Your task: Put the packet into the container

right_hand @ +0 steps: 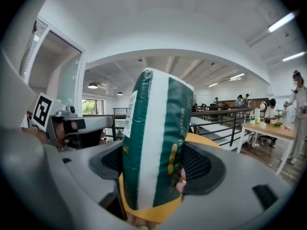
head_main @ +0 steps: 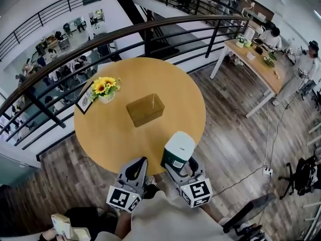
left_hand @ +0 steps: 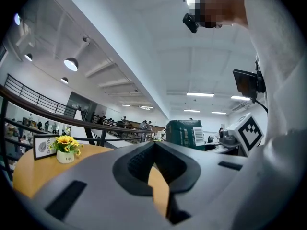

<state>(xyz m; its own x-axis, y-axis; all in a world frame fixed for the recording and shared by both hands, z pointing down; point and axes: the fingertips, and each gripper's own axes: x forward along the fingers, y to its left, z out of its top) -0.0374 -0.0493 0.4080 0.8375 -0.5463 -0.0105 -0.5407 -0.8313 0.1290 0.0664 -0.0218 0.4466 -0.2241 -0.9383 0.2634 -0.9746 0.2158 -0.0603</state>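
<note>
A green-and-white packet (head_main: 179, 149) stands upright between the jaws of my right gripper (head_main: 179, 165), over the near edge of the round wooden table (head_main: 110, 134). In the right gripper view the packet (right_hand: 153, 138) fills the middle and both pads press its sides; the right gripper (right_hand: 153, 169) is shut on it. The brown rectangular container (head_main: 145, 109) sits open-topped at the table's middle, well beyond the packet. My left gripper (head_main: 138, 170) hangs at the table's near edge, left of the packet, jaws together and empty. The left gripper view shows the packet (left_hand: 184, 133) to its right.
A small pot of yellow flowers (head_main: 105, 88) and a framed card (head_main: 85, 100) stand at the table's far left. A dark railing (head_main: 150, 31) curves behind the table. A long desk (head_main: 256, 64) with people is at the far right.
</note>
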